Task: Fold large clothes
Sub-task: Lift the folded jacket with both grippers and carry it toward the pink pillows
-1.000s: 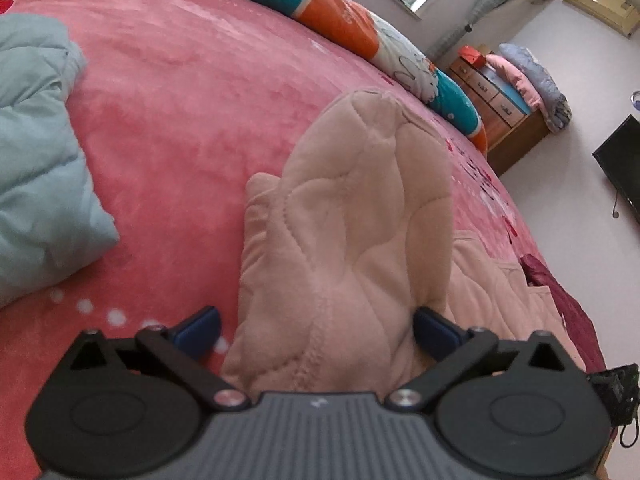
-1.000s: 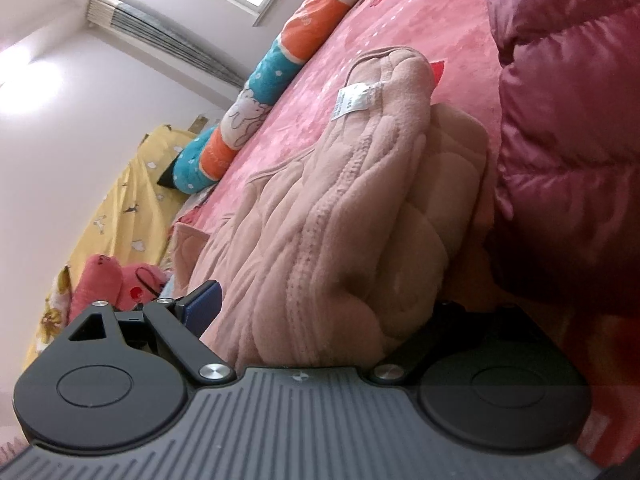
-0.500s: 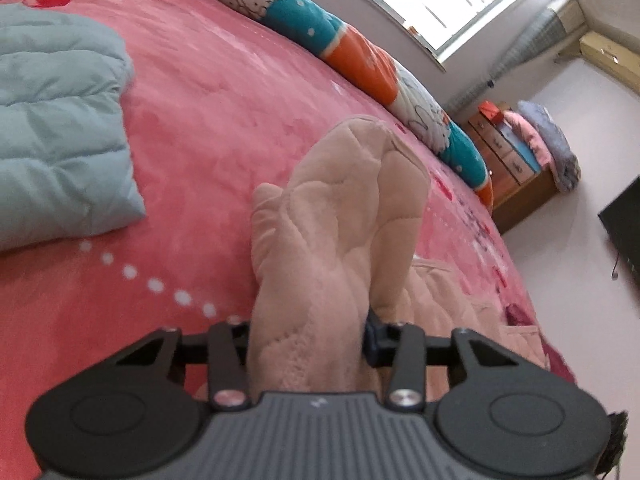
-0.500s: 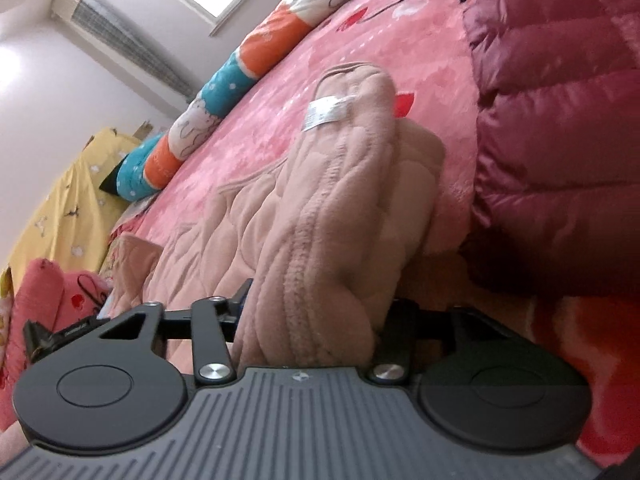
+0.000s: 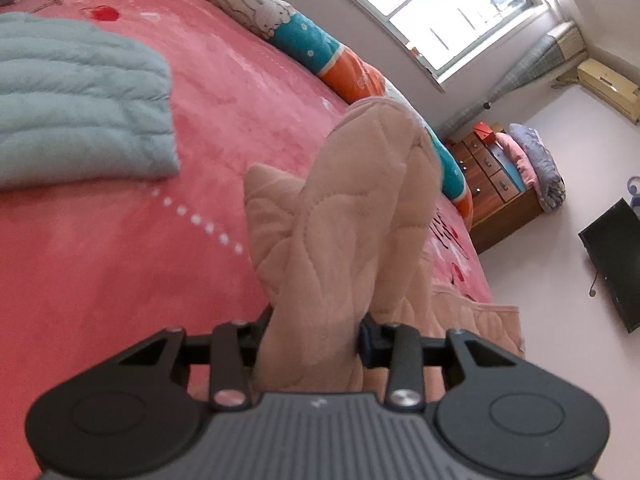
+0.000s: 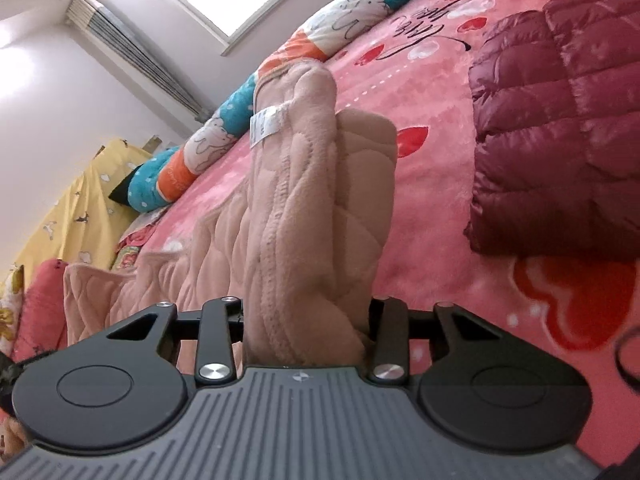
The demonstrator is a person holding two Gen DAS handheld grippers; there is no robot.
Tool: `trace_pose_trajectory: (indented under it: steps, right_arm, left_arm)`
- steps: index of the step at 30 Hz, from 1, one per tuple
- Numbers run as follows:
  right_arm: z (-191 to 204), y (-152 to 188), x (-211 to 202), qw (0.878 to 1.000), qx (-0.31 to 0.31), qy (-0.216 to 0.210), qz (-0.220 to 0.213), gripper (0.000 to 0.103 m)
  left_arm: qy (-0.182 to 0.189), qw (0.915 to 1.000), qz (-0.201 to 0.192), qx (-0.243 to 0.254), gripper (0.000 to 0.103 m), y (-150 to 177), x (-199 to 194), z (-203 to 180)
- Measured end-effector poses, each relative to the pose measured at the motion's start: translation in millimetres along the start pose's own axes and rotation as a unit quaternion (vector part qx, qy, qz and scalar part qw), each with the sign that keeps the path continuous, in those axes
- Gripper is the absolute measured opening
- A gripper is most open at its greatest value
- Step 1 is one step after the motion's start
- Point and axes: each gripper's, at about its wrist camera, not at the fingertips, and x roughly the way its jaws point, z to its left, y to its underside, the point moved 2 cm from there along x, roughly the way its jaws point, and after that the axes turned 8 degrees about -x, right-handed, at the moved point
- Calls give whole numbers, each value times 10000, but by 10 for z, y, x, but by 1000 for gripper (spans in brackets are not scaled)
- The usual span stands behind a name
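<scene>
A thick peach-pink quilted garment [image 5: 344,216] lies on the pink bed blanket [image 5: 120,260]. My left gripper [image 5: 314,332] has a bunched fold of it between its jaws, which are closing and pressing on the cloth; the fold stands up above the blanket. In the right wrist view my right gripper [image 6: 306,320] pinches another bunched edge of the same garment [image 6: 304,208], its jaws also closing on it. A white care label [image 6: 266,126] shows near the top of that fold. The rest of the garment trails down onto the bed.
A light blue quilted jacket [image 5: 80,96] lies at the left. A maroon down jacket [image 6: 560,120] lies at the right. A long orange, teal and white bolster [image 5: 304,40] runs along the far bed edge. Beyond it stand a wooden drawer chest [image 5: 500,184] and a dark screen [image 5: 616,264].
Both grippers went from wide open around the garment to closed on it. Both have since lifted, pulling the gripped folds up off the bed.
</scene>
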Motion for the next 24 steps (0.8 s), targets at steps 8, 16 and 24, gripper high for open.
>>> trace_pose_trajectory:
  steps: [8, 16, 24]
  right_arm:
    - [72, 337, -231, 9994, 68, 141, 311, 48]
    - [-125, 508, 46, 9955, -292, 812, 405, 79]
    - [-527, 572, 79, 9978, 351, 326, 451, 101]
  left_arm:
    - [-438, 9953, 116, -851, 37, 619, -445, 470]
    - [-264, 9844, -570, -1643, 47, 692, -315, 1016]
    - [45, 9872, -431, -1533, 91, 749, -157, 1100]
